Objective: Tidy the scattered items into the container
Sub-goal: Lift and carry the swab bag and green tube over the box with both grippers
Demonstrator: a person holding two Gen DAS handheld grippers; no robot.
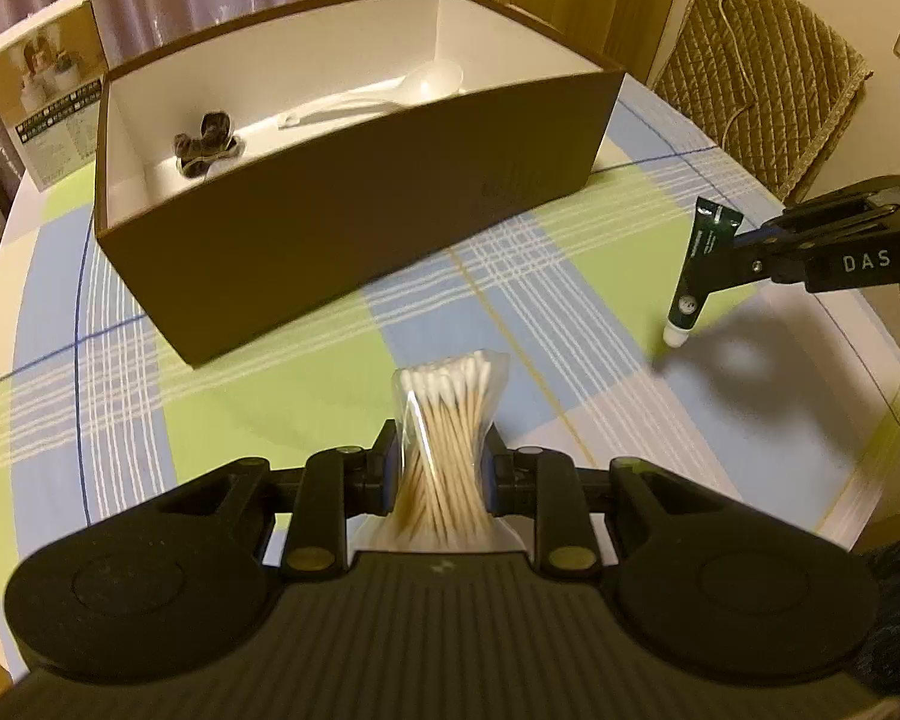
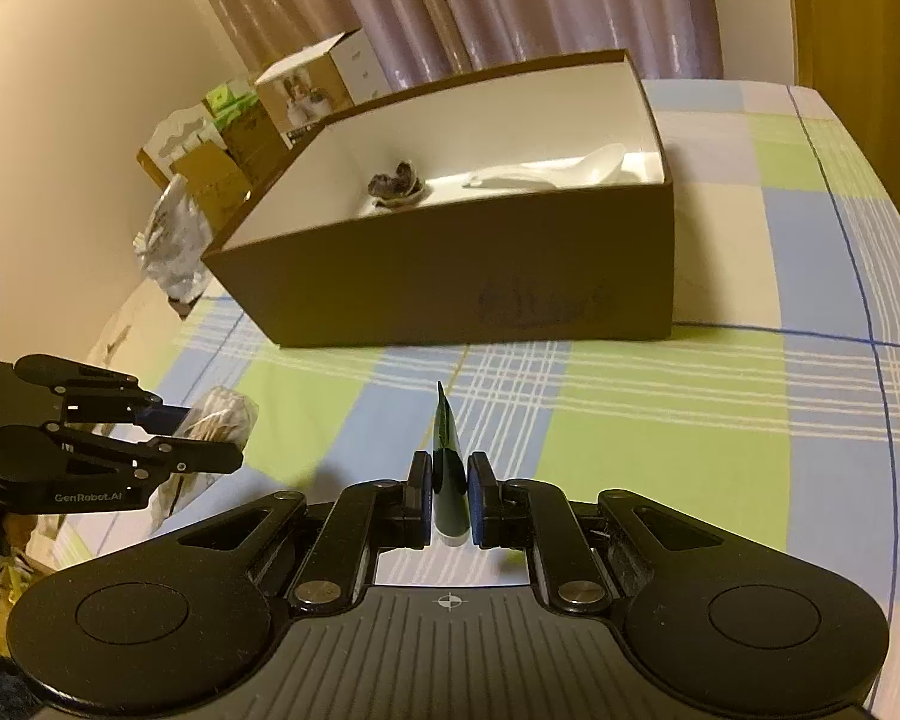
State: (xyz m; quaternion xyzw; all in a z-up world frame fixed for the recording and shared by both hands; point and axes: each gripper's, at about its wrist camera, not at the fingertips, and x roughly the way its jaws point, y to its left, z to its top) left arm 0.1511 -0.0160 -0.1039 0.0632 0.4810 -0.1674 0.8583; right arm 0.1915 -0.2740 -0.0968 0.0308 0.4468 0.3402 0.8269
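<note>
Left wrist view: round table under a checked cloth (image 1: 306, 372) of green, blue and white squares. Curtains behind, one wooden door, one quilted chair (image 1: 756, 84) at the right, two wall sockets with a cable. One brown box (image 1: 354, 204), open-topped, white inside, stands on the cloth. In it: one white spoon (image 1: 390, 93) and one dark small item (image 1: 207, 141), type not clear. One printed carton (image 1: 45, 96) stands just left of the box. Left gripper (image 1: 441, 465) is nearly closed, its pads pinching one clear bag of swabs (image 1: 444, 420) at the waist, off the cloth, in front of the box. Right gripper (image 1: 732, 252) enters from the right, clamped on one green tube (image 1: 699, 264), white cap down, above the cloth.

Right wrist view: same cloth (image 2: 660, 420), box (image 2: 450, 276), spoon (image 2: 570, 171) and dark item (image 2: 396, 183). Several cartons (image 2: 234, 138) and one crumpled plastic bag (image 2: 171, 246) are stacked at the table's far left edge by a bare wall. Right gripper (image 2: 450, 492) is almost shut on the tube (image 2: 449, 480), seen edge-on. Left gripper (image 2: 174, 432) at left holds the swabs (image 2: 219, 417).
</note>
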